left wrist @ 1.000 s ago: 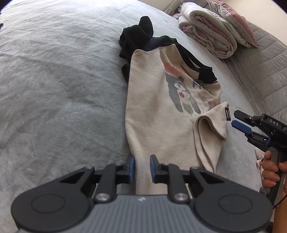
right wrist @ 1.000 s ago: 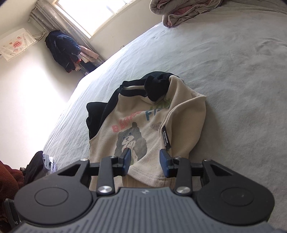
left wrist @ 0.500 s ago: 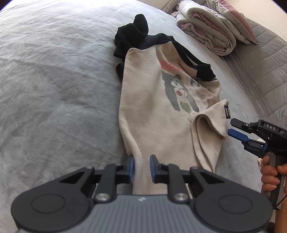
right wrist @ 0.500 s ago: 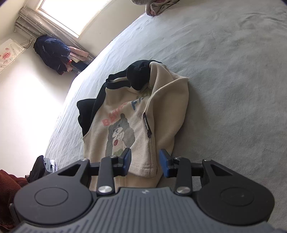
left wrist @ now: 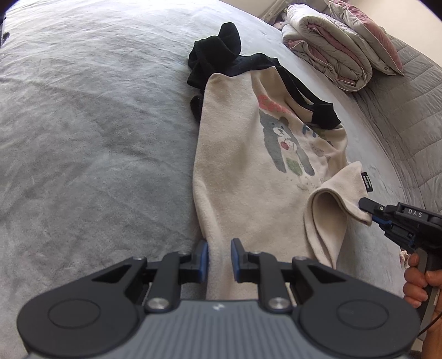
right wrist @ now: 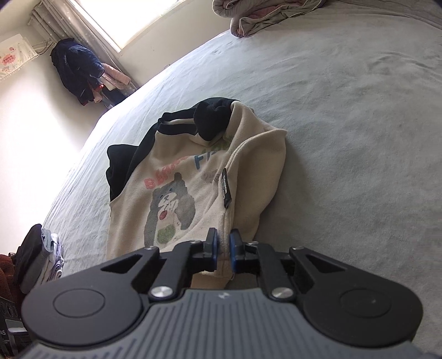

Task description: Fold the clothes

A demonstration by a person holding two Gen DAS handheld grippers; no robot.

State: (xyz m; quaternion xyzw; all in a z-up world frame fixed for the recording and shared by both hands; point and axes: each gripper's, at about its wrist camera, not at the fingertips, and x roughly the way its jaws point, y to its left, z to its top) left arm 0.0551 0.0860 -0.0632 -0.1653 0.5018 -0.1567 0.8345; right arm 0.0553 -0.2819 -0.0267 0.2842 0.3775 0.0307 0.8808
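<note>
- Sweatshirt (left wrist: 243, 165): cream fleece with black sleeves and collar, laid lengthwise on the grey bedspread (left wrist: 83, 138). A bear print (left wrist: 287, 149) and coloured lettering are shown on the front. One black sleeve (left wrist: 218, 55) is bunched at the far end; the other black cuff (left wrist: 323, 116) is laid across the chest. A small black label (left wrist: 366, 181) is sewn at the side seam, near the turned-over hem corner (left wrist: 331, 210).
- Left gripper (left wrist: 219, 259): positioned at the near hem of the sweatshirt. Cream fabric is seen passing between the blue pads (left wrist: 204, 259), which are drawn narrow on it; the cloth is taken as clamped.
- Right gripper (right wrist: 223, 248): held in a person's hand (left wrist: 420, 279) at the side of the garment. Its jaws have just been closing, and a fold of the cream hem edge is pinched between them, directly below the label (right wrist: 226, 190).
- Folded quilt (left wrist: 331, 55): grey and pink, stacked at the far end of the bed, well apart from the sweatshirt.
- Dark jacket (right wrist: 77, 71): hung by the window (right wrist: 116, 16) with other garments, in the room's corner.
- Pile of clothes (right wrist: 41, 254): seen at the bed's left edge in the right wrist view; details cannot be told.
</note>
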